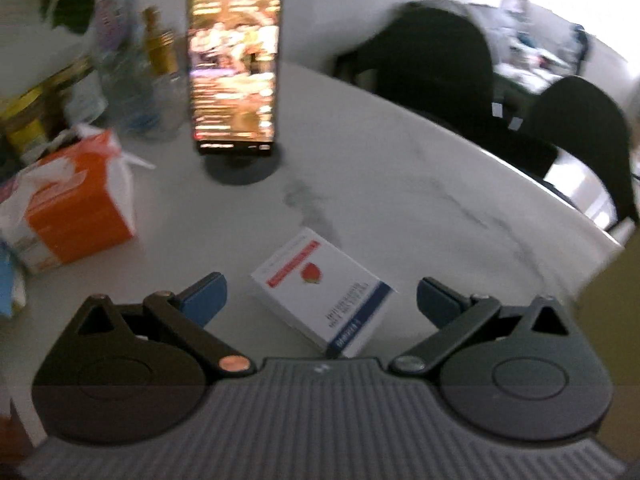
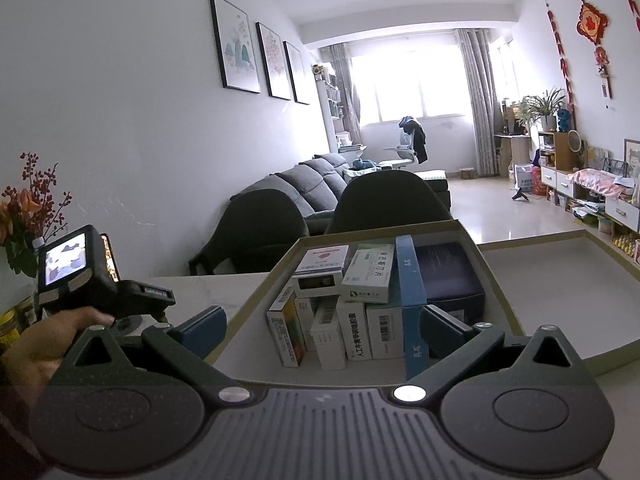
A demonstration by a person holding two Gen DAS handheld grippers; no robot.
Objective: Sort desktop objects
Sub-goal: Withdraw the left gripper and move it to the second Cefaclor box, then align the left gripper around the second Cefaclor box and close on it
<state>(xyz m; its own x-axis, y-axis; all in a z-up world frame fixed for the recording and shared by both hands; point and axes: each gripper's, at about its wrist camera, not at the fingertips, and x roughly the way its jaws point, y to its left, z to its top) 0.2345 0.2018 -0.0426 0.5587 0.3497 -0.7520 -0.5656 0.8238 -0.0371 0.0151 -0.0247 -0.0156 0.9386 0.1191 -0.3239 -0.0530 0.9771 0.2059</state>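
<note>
— What's your left gripper [image 1: 322, 298] doing?

— Spread wide, gripping nothing. A small white carton [image 1: 322, 294], strawberry printed on it, lies flat on the marble-patterned table [image 1: 400, 184] between my blue fingertips [image 1: 206, 300].

— And the right?

— My right gripper [image 2: 322, 326] is just as wide and empty, hovering over a shallow cardboard tray [image 2: 496, 280] crammed with medicine boxes [image 2: 360, 312]. One fingertip sits inside the tray, the other outside its left wall.
</note>
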